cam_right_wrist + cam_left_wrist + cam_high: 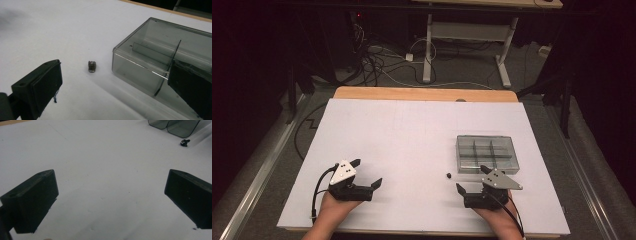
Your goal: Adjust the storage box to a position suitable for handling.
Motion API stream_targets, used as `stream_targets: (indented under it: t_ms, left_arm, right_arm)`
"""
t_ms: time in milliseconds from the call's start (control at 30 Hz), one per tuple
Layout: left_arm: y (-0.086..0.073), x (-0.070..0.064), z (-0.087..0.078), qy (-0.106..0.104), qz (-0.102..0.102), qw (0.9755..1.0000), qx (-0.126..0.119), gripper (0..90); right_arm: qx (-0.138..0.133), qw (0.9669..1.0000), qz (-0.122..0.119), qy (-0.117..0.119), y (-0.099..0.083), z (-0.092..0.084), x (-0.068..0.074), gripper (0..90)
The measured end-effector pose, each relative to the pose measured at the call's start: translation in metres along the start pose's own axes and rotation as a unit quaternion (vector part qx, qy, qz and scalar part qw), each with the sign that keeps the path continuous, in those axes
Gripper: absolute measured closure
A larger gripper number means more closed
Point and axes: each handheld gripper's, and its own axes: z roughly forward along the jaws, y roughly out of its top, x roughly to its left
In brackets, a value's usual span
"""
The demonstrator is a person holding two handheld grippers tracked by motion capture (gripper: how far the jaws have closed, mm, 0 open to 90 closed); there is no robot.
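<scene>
A small dark metal part (448, 175) lies loose on the white table sheet (412, 135), just left of a smoky clear compartment box (487, 152). My right gripper (470, 177) rests low on the sheet in front of the box, jaws wide open and empty. In the right gripper view the part (92, 66) lies ahead between the jaws, nearer the left one, with the box (160, 55) behind the right jaw. My left gripper (368, 172) sits at the front left, open with nothing in it. Its own view has the part (185, 142) and the box (175, 125) far off at the upper right.
The box has several divided compartments and its near corner stands close to my right gripper's right jaw. A wooden table edge (427, 93) runs along the far side of the sheet. Cables and a desk frame (428, 45) lie on the floor beyond.
</scene>
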Motion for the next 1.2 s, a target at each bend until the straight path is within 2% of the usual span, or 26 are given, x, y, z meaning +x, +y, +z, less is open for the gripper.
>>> stream_targets:
  t_ms: [300,567,767,1067,1167,1200]
  left_arm:
    - [0.001,-0.001,0.000,-0.004,-0.001,1.0000,0.000,0.0]
    - [0.000,0.000,-0.001,-0.006,-0.014,0.9999,-0.006,0.0]
    - [0.000,0.000,-0.002,-0.011,-0.009,0.9999,-0.009,0.0]
    - [0.002,0.005,-0.002,0.012,-0.007,0.9999,-0.010,0.0]
    - [0.002,0.005,-0.002,0.010,-0.006,0.9999,-0.009,0.0]
    - [0.002,0.006,-0.002,-0.003,-0.013,0.9999,0.001,0.0]
  right_arm:
    - [-0.001,1.0000,0.000,-0.003,-0.001,-0.005,-0.002,0.0]
    - [-0.003,1.0000,0.004,-0.002,0.000,-0.006,-0.004,0.0]
    - [-0.007,1.0000,0.006,0.000,0.002,-0.008,-0.002,0.0]
    - [-0.001,0.9998,0.016,0.014,0.004,-0.010,-0.002,1.7]
    - [0.000,0.9996,0.016,0.023,0.005,-0.012,0.000,5.5]
    - [0.000,0.9995,0.017,0.026,0.006,-0.012,0.001,7.2]
